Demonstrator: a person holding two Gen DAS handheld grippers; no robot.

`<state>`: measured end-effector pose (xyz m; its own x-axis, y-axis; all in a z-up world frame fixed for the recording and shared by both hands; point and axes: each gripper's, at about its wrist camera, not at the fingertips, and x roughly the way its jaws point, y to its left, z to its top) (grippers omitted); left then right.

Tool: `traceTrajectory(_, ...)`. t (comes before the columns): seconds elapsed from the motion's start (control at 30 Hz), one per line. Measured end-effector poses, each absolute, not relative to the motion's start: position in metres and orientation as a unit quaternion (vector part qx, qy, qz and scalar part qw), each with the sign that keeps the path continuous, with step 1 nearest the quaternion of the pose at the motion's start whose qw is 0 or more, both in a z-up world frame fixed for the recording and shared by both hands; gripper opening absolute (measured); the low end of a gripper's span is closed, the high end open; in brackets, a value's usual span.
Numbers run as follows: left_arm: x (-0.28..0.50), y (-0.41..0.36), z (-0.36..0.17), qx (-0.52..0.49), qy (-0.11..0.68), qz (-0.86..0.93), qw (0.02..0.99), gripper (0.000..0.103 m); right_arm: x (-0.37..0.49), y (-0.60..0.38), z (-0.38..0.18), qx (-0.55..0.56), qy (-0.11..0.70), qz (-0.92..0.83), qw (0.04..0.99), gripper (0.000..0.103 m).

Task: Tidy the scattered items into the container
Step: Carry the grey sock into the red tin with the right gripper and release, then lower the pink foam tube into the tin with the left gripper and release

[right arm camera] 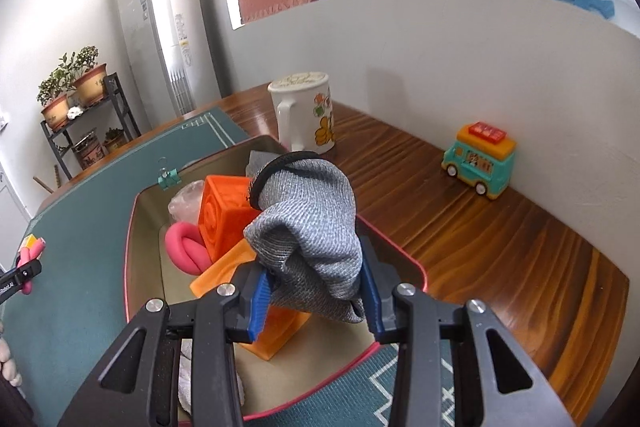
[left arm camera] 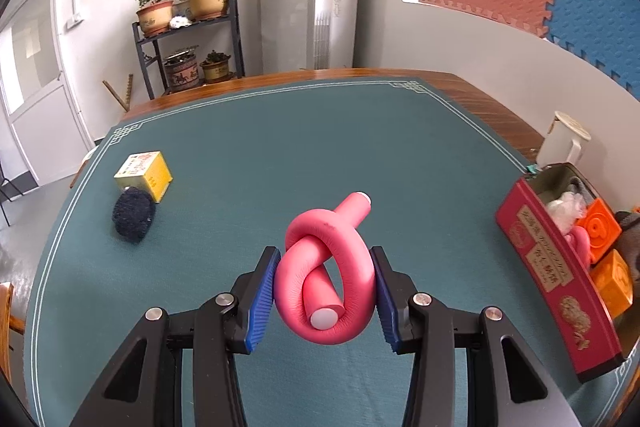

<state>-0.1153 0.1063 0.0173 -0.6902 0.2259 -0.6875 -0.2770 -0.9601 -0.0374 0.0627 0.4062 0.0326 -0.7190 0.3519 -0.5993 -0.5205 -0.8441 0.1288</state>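
At the far left of the green mat (left arm camera: 256, 155) a yellow box (left arm camera: 145, 174) stands with small print on its top that is too fine to read. A dark knitted ball (left arm camera: 133, 213) touches its near corner. Around these two the mat is bare, and its pale border line runs near the wooden table edge (left arm camera: 472, 95).

In the middle, the left gripper (left arm camera: 325, 297) holds a pink foam knot (left arm camera: 326, 275) above the mat; its blue pads (left arm camera: 262, 301) press on both sides of the loop.

At the right stands the container (left arm camera: 556, 287), a red tin with a gold label strip along its long side. The label carries Chinese characters, which I cannot read at this size. Inside are orange blocks (right arm camera: 224, 211), a second pink foam roll (right arm camera: 186, 245) and a crumpled clear wrapper (right arm camera: 186, 201). A teal binder clip (right arm camera: 168, 179) sits on the far rim.

The right gripper (right arm camera: 316, 299) is over the tin, closed on a grey knitted cloth (right arm camera: 308, 223) with a black band.

Behind the tin a white mug (right arm camera: 306, 111) with a cartoon print stands on bare wood. Further right, a teal and orange toy truck (right arm camera: 478, 163) is close to the wall, with open wood between it and the tin.
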Motion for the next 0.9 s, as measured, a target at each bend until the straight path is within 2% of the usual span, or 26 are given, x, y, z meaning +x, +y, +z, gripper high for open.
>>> traceTrajectory(0.13,-0.107,0.124,0.024,-0.369,0.037,0.915,0.156,0.047,0.062,0.41,0.029,-0.292,0.149,0.917,0.229,0.045)
traceTrajectory(0.27,-0.099,0.148,0.034,-0.368,0.042,0.911,0.183,0.047,0.068,0.417,0.027,-0.277,0.171,0.922,0.212,0.061)
traceTrajectory(0.47,-0.093,0.188,0.049,-0.374,0.043,0.898,0.229,0.047,0.081,0.416,0.037,-0.229,0.175,0.935,0.207,0.068)
traceTrajectory(0.9,-0.082,0.284,0.06,-0.373,0.071,0.876,0.298,0.047,0.109,0.434,0.046,-0.169,0.22,0.93,0.242,0.071)
